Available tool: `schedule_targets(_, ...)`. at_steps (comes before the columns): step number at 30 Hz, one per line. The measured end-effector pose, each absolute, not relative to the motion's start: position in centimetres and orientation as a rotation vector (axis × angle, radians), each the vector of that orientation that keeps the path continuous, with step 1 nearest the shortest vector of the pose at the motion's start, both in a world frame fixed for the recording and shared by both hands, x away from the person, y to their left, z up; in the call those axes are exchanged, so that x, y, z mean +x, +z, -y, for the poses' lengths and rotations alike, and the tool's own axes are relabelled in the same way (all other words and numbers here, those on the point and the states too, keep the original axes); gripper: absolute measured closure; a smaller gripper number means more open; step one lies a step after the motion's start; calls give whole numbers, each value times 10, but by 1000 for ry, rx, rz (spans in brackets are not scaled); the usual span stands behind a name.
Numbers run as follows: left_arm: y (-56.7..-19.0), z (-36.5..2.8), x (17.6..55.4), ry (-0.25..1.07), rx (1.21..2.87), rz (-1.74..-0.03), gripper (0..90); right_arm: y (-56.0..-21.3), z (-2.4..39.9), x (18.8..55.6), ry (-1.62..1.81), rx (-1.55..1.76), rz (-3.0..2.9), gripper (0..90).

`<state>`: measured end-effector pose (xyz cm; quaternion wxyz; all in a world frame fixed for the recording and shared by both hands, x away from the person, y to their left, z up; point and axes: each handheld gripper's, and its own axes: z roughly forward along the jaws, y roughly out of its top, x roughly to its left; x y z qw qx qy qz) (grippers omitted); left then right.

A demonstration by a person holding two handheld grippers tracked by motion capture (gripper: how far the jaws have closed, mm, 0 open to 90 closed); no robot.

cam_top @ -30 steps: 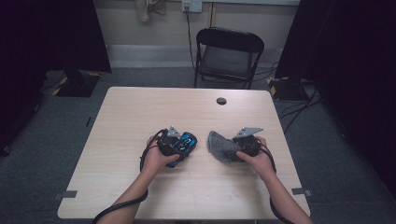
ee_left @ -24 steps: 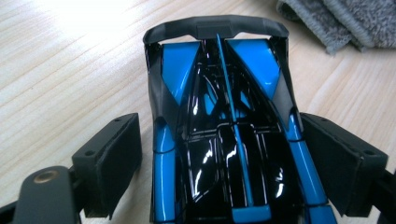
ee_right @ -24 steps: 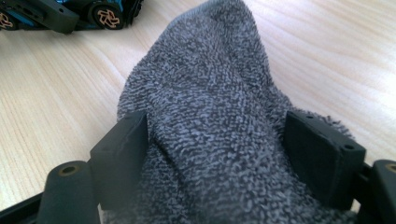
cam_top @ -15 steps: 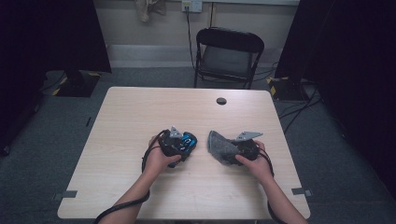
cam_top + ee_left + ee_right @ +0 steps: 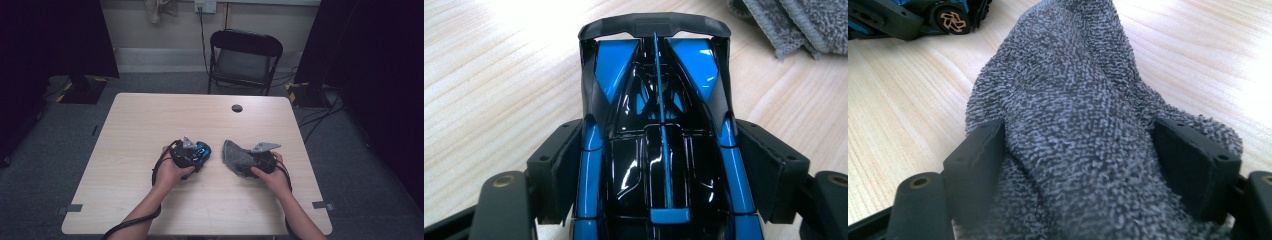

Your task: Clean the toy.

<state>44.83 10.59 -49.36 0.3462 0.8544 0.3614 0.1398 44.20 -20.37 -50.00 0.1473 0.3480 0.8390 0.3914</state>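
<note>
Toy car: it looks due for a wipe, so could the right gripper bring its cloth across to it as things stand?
Probably yes: the right gripper grips the grey cloth, and bare table lies between it and the toy car in the left gripper.

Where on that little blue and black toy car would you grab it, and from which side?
Grip the toy car across its flat flanks at mid-body, coming from behind its nose end along its length. The left gripper does just that; the wing is thin, so leave it alone.

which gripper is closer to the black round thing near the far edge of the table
Right, though only by a little. The right gripper, clamped on the grey cloth, sits almost straight below the black round cap in the high view; the left gripper, around the blue toy car, sits further left.
</note>
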Motion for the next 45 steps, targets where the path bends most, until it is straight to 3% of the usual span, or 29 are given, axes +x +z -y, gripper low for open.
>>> schedule_targets(12, -491, -119, 438, 316, 2269, -817, 259, -496, 201, 444, 1089, 1000, -2435, 211)
schedule_targets(23, -492, -125, 434, 309, 2213, -848, 257, -488, 198, 444, 1062, 983, -2452, 180)
schedule_targets(26, -490, -123, 430, 324, 2216, -871, 176, -483, 198, 443, 1060, 954, -2470, 179)
schedule_targets(32, -496, -121, 429, 332, 2219, -874, 183, -480, 199, 443, 1058, 891, -2520, 197)
schedule_targets(37, -497, -121, 429, 348, 2214, -875, 183, -489, 197, 442, 1002, 920, -2525, 237)
schedule_targets(41, -499, -122, 428, 355, 2195, -866, 185, -492, 202, 443, 1030, 990, -2473, 403)
schedule_targets(43, -498, -124, 428, 356, 2190, -863, 247, -492, 204, 442, 1031, 1017, -2462, 449)
schedule_targets(45, -498, -123, 428, 358, 2195, -864, 254, -491, 203, 442, 1019, 1031, -2459, 473)
